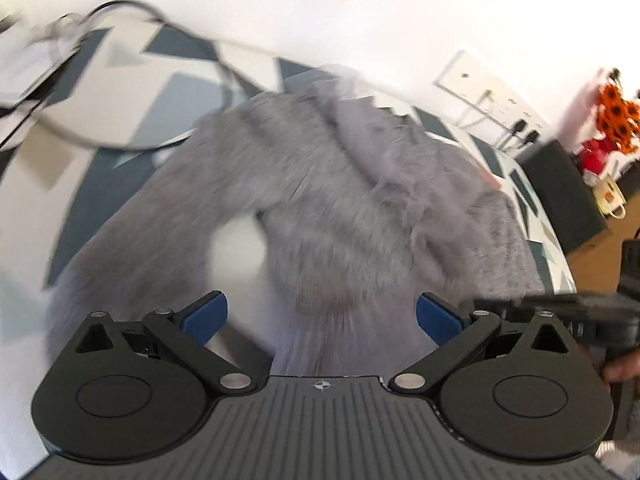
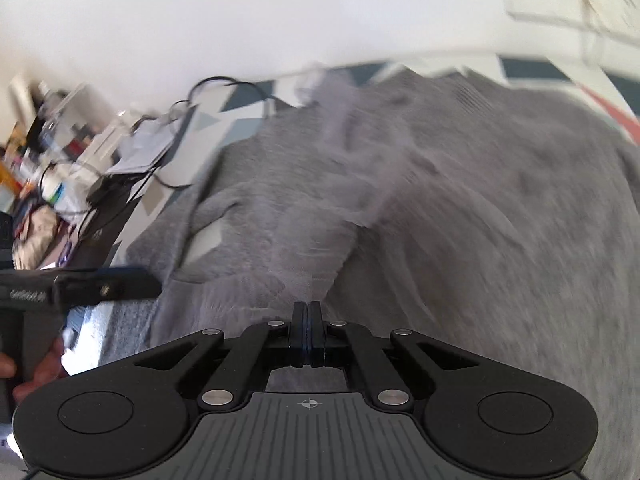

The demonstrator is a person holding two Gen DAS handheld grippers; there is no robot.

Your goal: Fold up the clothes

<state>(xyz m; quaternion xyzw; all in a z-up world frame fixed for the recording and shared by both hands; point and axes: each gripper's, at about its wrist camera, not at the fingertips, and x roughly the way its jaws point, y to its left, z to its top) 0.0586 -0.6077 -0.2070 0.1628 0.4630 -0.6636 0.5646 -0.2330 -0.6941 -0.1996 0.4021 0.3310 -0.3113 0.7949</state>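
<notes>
— What did we see from the left wrist?

— We saw the left gripper [image 1: 322, 316] with its blue-padded fingers [image 1: 206, 314] spread wide and nothing between them. Beyond them lay the grey sweater [image 1: 340, 208], crumpled and blurred, on a bedspread [image 1: 132, 84] patterned in white, dark blue and beige. A sleeve ran down toward the lower left of that view, and a pale patch of the cover showed through a gap in the fabric.

— And the right one?

— We found the right gripper [image 2: 307, 312] with its jaws fully together. The sweater [image 2: 460, 220] filled the frame just past the tips, but we could not tell whether any cloth was pinched between the pads — the fabric there was smeared and the fingertips met with no visible fold in them.

— Was each tool visible from the other side?

— Yes. At the right edge of the left view we saw the other gripper's dark body low over the sweater's edge, with a bit of a hand [image 1: 620, 368] under it. In the right view the left gripper [image 2: 80, 284] stuck in from the left, held by a hand [image 2: 44, 368].

— Anything else around?

— A black cable [image 1: 132, 12] looped across the bedspread near the white wall [image 1: 320, 8], a wall socket plate [image 1: 492, 96] with plugs, and a cream mug [image 1: 610, 198] on a wooden surface beside a dark box [image 1: 560, 192].
</notes>
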